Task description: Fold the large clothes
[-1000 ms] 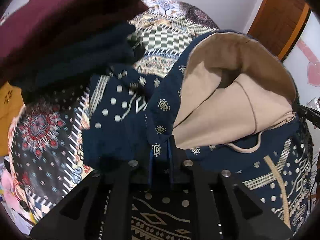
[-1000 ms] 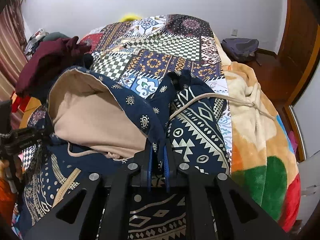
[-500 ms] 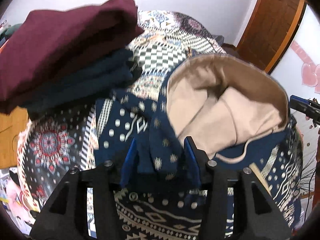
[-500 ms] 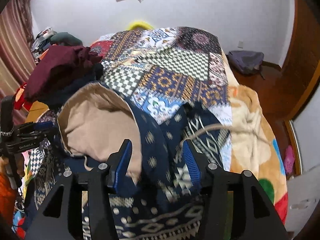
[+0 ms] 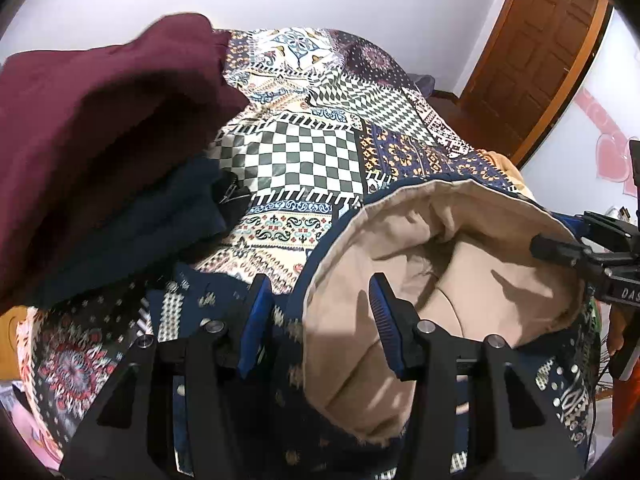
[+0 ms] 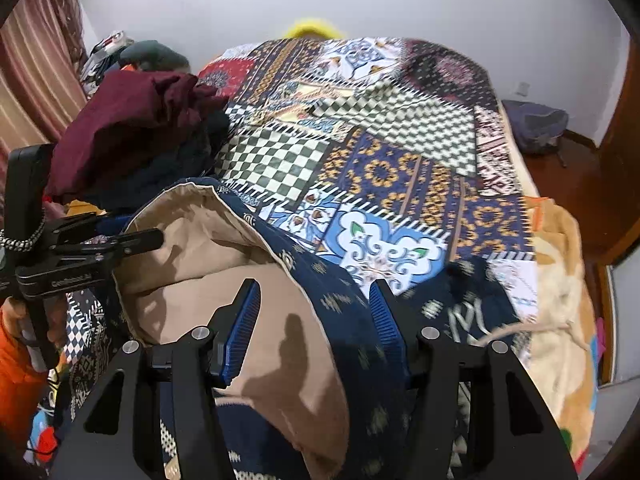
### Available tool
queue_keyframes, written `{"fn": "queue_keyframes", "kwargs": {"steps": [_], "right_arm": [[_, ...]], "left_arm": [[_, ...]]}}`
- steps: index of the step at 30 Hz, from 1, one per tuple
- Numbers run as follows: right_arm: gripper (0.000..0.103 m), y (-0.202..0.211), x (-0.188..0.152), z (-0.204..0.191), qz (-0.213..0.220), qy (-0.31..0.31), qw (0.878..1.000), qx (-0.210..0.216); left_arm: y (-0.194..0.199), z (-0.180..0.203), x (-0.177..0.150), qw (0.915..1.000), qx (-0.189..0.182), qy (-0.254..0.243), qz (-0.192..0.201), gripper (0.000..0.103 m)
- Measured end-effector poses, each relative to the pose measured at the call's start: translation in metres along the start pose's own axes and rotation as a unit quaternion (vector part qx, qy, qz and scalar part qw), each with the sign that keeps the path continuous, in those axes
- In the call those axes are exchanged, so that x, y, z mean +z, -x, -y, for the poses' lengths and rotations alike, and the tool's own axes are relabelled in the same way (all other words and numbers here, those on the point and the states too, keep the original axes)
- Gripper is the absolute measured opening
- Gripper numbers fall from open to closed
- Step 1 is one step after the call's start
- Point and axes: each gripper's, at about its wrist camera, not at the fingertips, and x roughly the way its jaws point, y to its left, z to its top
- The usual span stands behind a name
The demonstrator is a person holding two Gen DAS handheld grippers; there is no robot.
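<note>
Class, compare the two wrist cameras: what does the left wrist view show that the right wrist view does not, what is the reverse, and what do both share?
Only the left wrist view shows the wooden door and pink heart decorations.

Only the right wrist view shows the striped curtain, the yellow object beyond the bed, and the bag on the floor.

Both show the navy patterned hoodie with its beige lining, the maroon garment and the patchwork bedspread; each pair of tongs stands open.

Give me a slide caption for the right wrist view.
Right tongs open over the hoodie on the bed, left tongs at its hood.
</note>
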Motion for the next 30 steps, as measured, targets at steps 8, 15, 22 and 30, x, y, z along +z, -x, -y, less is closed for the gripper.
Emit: {"fn": "queue_keyframes", "kwargs": {"steps": [8, 15, 22, 30], "right_arm": [[0.046, -0.014, 0.002, 0.004, 0.002, -0.017, 0.999, 0.027], [0.009, -0.004, -0.002, -0.005, 0.0, -0.003, 0.999, 0.047], [0.008, 0.04, -0.016, -0.026, 0.032, 0.026, 0.997, 0.066], [0.008, 0.076, -0.05, -0.027, 0.041, 0.011, 0.996, 0.073]], "left_arm": [[-0.027, 0.001, 0.005, 0.9997, -0.021, 0.003, -0.012, 0.046], [-0.014, 0.009, 0.002, 0.9983, -0.057, 0.006, -0.002, 0.007], [0.031, 0.026, -0.005, 0.9975, -0.064, -0.007, 0.031, 0.006], [0.084, 0.045, -0.035, 0.9962, -0.064, -0.025, 0.054, 0.006]]}}
